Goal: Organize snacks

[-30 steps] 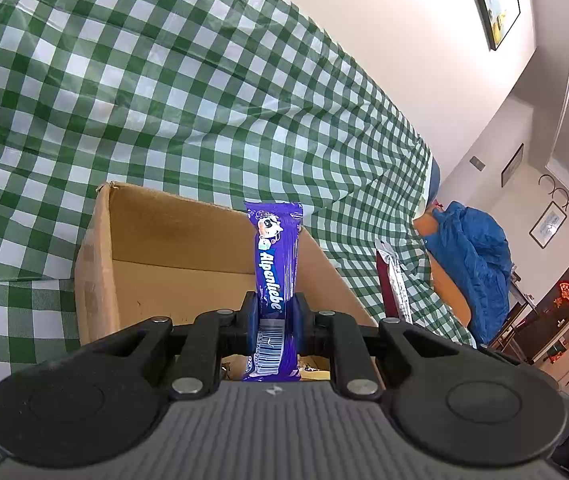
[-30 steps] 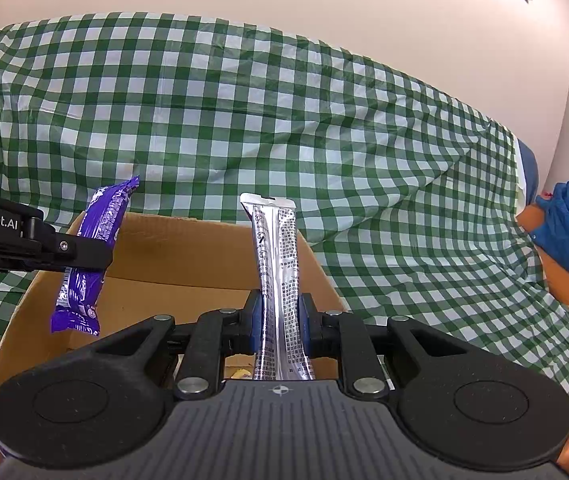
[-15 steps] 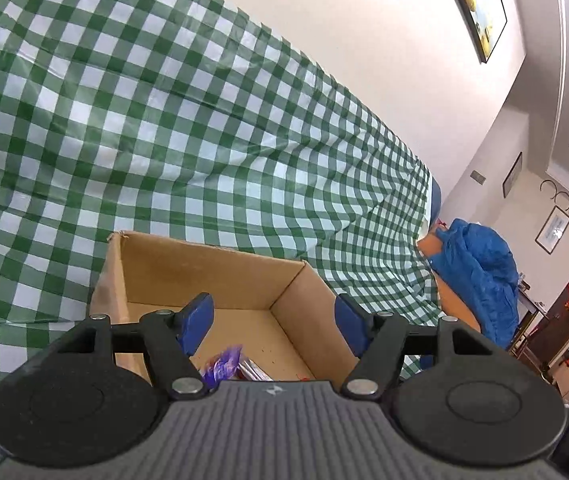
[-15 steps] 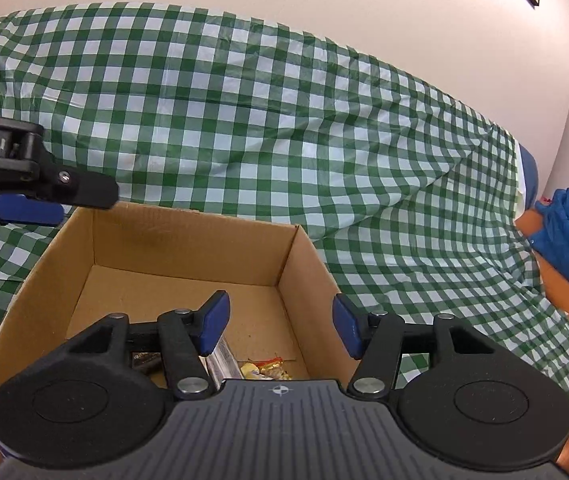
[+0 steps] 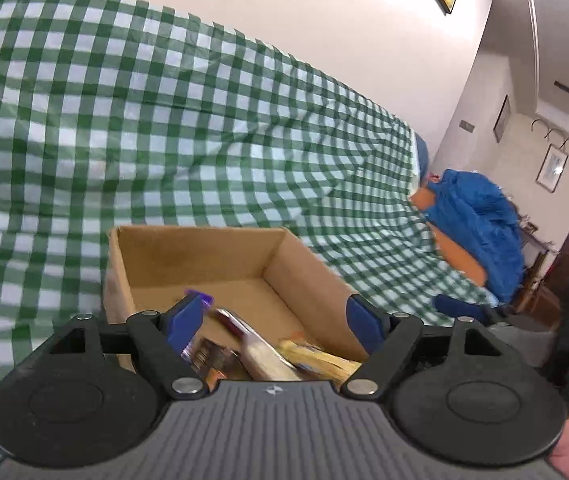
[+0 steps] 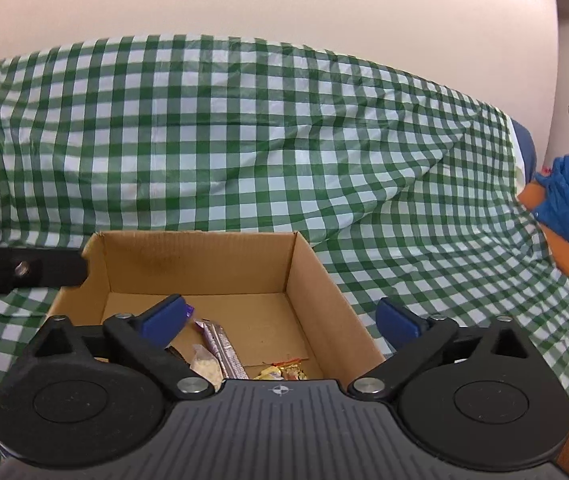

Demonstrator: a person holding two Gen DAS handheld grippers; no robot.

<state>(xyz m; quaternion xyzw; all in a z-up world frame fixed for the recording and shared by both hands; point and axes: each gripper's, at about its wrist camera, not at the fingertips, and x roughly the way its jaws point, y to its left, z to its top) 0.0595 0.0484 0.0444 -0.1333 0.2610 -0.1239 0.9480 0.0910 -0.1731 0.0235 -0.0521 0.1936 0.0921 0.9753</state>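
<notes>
Above a cardboard box (image 6: 316, 280) set on a green-checked cloth (image 6: 244, 128), the left gripper (image 5: 276, 320) and right gripper (image 6: 280, 320) are held with jaws spread wide and nothing between them. Snacks are seen on the box floor: a silver stick pack (image 6: 224, 346), a pale pouch (image 6: 206, 366) and yellow-wrapped sweets (image 6: 282, 372). A blue garment (image 5: 480, 220) is draped at right.

An open brown box (image 6: 308, 276) sits just ahead of the hand-held gripper. Snacks lie flat on its floor: a silver bar (image 6: 224, 346), a pale packet (image 6: 206, 366), yellow candies (image 6: 280, 372).
</notes>
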